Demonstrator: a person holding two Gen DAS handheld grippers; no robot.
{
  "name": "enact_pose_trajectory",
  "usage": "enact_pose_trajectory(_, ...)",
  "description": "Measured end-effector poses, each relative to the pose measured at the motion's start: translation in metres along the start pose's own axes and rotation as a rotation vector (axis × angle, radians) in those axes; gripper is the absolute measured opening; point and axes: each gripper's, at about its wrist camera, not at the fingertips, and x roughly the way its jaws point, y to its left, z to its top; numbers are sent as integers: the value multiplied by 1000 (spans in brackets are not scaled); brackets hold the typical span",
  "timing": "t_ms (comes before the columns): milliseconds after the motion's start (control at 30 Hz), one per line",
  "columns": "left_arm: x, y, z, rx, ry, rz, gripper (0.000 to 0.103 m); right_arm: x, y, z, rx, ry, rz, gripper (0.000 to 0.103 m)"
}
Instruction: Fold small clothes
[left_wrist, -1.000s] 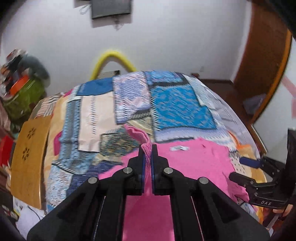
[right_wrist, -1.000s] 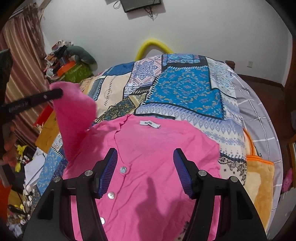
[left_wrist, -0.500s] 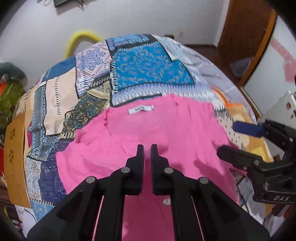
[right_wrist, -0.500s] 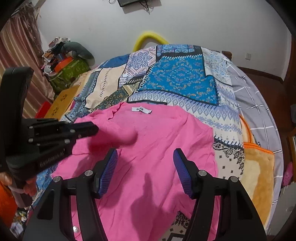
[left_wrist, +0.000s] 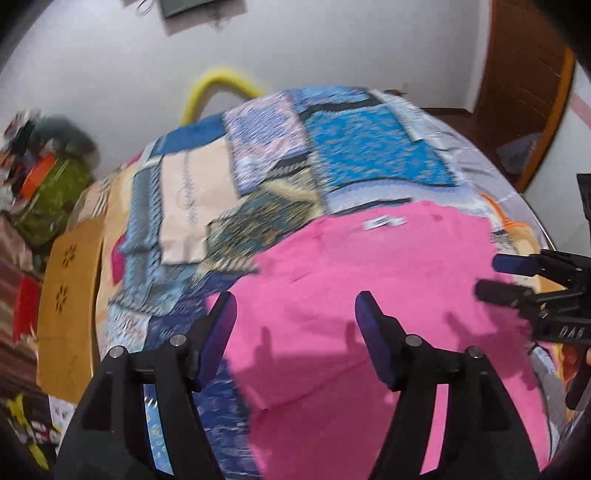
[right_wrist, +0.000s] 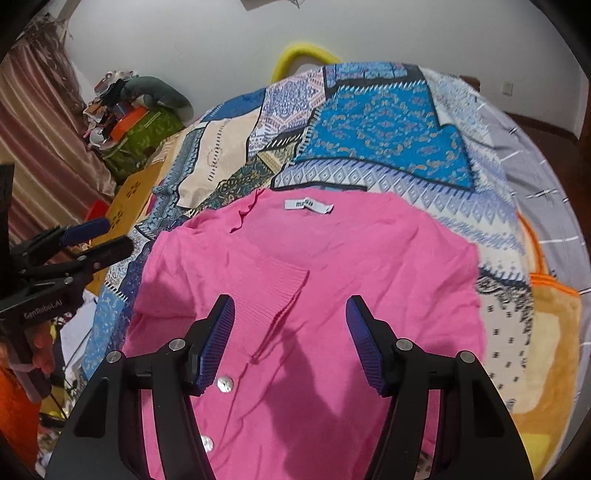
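A pink buttoned cardigan (right_wrist: 332, 266) lies flat on the patchwork bedspread (right_wrist: 376, 122), white neck label (right_wrist: 308, 205) at the far edge. Its left sleeve (right_wrist: 273, 295) is folded across the chest, ribbed cuff toward the middle. My left gripper (left_wrist: 295, 317) hovers over the cardigan (left_wrist: 369, 295) near its left side; its jaws are opening and nothing sits between them. My right gripper (right_wrist: 290, 325) stands open above the folded cuff, gripping nothing. Each gripper also shows at the edge of the other view: the right gripper (left_wrist: 517, 280), the left gripper (right_wrist: 96, 240).
A yellow curved tube (right_wrist: 303, 55) stands behind the bed by the white wall. Cluttered bags and a green bundle (right_wrist: 144, 125) sit at the left, with a wooden panel (left_wrist: 66, 314) along the bed's side. An orange blanket (right_wrist: 546, 332) lies at the right.
The left gripper carried the pink sleeve across the cardigan, let it go and opened its jaws, then drew back toward the left. The right gripper sank slightly and stayed open.
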Motion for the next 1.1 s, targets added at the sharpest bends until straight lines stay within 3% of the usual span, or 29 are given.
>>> enact_pose_trajectory(200,35,53,-34,-86,87,25,66,28,5,0,27,43,20,58)
enact_pose_trajectory(467,76,76,-67,-138,177,7,67,51,18,-12,-24,82,-10,45)
enact_pose_trajectory(533,77,77,-70,-144,162,3,69,49,19,-13,-29,69,-4,27)
enact_pose_trajectory(667,78,77,-71,-144,161,1,70,47,26,-11,-53,55,-4,10)
enact_pose_trajectory(933,78,77,-72,-139,167,6,72,36,27,-4,-76,4,-54,7)
enact_pose_trajectory(1100,76,74,-70,-118,172,33,72,34,13,-7,-53,23,-90,7)
